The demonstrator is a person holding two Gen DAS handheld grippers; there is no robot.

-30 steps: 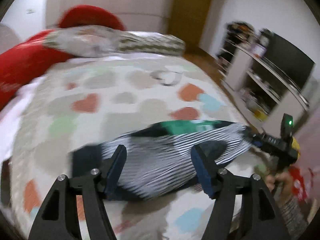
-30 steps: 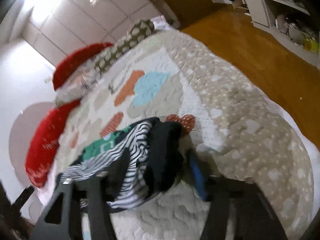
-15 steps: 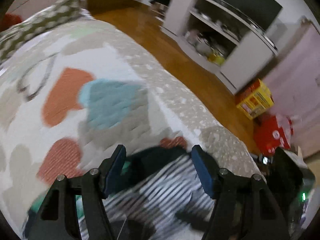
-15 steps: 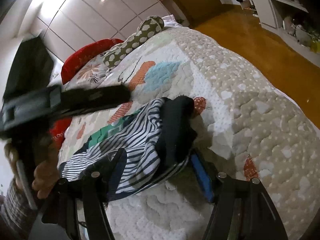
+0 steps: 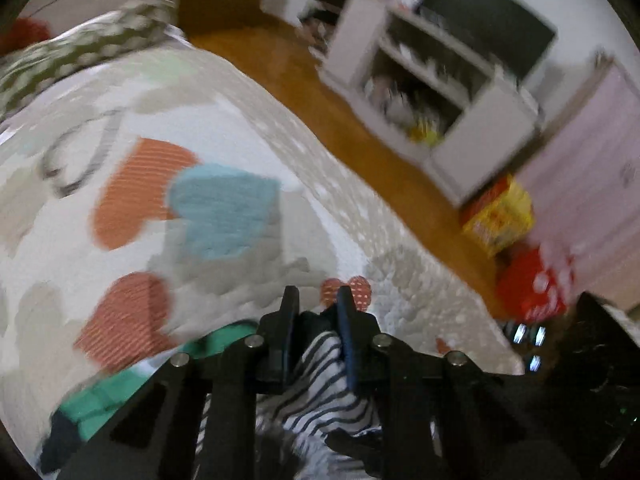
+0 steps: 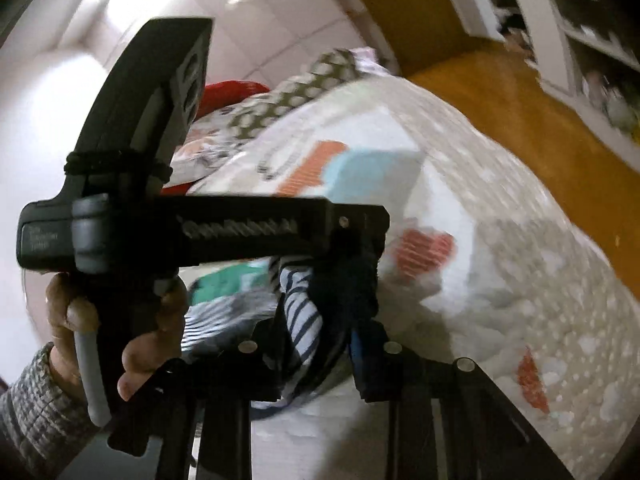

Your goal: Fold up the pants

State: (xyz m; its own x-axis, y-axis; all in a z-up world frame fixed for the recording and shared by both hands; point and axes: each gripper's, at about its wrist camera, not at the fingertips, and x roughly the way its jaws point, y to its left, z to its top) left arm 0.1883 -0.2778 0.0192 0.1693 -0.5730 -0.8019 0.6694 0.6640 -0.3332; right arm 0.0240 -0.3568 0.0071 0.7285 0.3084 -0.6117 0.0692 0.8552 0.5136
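Note:
The pants (image 5: 320, 392) are black-and-white striped with dark cuffs and a green patch, bunched on the bed quilt (image 5: 224, 152). My left gripper (image 5: 315, 312) is shut on the dark end of the pants near the bed's right edge. In the right wrist view the pants (image 6: 300, 312) run between the fingers of my right gripper (image 6: 320, 348), which is shut on them. The left gripper's body (image 6: 168, 224), held by a hand (image 6: 76, 320), crosses that view just above the pants.
The quilt has orange and blue hearts (image 5: 224, 216). Pillows (image 5: 80, 48) lie at the head of the bed. A wood floor (image 5: 320, 92), a white shelf unit (image 5: 432, 92) and a yellow box (image 5: 500, 220) and a red box (image 5: 536, 284) lie to the right.
My left gripper swung to the right end of the pants and closed on the dark cuff. My right gripper closed on the pants too. The left gripper body now fills the right wrist view.

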